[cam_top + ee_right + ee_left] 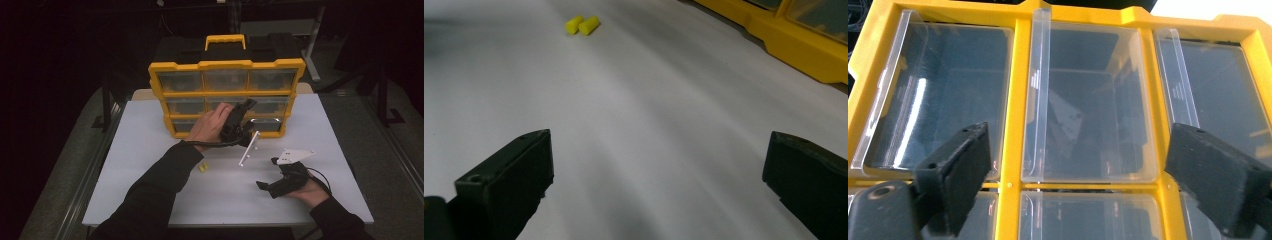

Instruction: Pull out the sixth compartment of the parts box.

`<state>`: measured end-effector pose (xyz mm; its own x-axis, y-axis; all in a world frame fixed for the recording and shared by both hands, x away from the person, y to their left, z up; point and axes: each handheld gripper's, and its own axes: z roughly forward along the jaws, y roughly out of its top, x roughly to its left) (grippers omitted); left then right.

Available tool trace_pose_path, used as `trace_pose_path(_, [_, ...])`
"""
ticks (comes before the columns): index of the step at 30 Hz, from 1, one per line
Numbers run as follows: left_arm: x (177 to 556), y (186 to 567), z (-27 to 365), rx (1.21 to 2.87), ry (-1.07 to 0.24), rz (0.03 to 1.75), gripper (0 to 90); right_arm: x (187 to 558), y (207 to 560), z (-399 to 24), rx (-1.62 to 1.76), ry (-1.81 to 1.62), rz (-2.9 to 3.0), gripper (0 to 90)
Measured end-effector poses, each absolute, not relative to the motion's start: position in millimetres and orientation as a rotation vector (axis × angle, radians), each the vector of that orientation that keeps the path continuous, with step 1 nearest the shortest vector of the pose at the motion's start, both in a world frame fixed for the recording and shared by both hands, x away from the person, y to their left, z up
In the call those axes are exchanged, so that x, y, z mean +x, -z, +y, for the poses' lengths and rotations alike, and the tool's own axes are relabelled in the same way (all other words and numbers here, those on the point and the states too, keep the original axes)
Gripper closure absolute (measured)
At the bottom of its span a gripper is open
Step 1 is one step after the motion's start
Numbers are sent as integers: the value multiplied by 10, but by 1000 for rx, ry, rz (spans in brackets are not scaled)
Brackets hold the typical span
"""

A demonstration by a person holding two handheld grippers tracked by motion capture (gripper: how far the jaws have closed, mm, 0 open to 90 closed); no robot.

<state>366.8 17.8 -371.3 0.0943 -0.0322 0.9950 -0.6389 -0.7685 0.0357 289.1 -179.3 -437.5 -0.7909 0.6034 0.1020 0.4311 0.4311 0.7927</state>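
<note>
A yellow organiser box (227, 64) with clear plastic drawers stands at the back of the white table (150, 150). My left gripper (246, 105) is held up against its middle row, jaws apart. In the left gripper view the gripper (1080, 145) faces a clear drawer (1088, 100) whose front lies between the two pads without touching them. Two small yellow plugs (202, 167) lie side by side on the table near the left forearm. My right gripper (266, 173) rests low at the front right, open and empty, pointing towards the plugs (582, 24).
The organiser's black and yellow carry handle (225, 41) rises at the back. Its yellow base (794, 45) runs along the upper right of the right gripper view. Dark floor and metal frame legs surround the table.
</note>
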Motion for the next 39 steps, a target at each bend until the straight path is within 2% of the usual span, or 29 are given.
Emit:
trace_pose_path(6, [3683, 3693, 159, 1908, -1722, -652, 162, 2891, 4375, -1794, 912, -1288, 2484, 0])
trace_pose_path(14, [3706, 3684, 128, 1917, -1729, -629, 310, 2891, 4375, -1795, 914, -1286, 2483, 0])
trace_pose_path(24, [3731, 3646, 61, 1925, -1729, -601, 428, 2891, 4375, -1796, 913, -1288, 2482, 0])
trace_pose_path(26, [3732, 3630, 43, 1921, -1738, -602, 474, 2889, 4374, -1796, 913, -1289, 2482, 0])
trace_pose_path(39, [3765, 3559, -7, 1924, -1748, -570, 577, 2887, 4374, -1796, 911, -1286, 2484, 0])
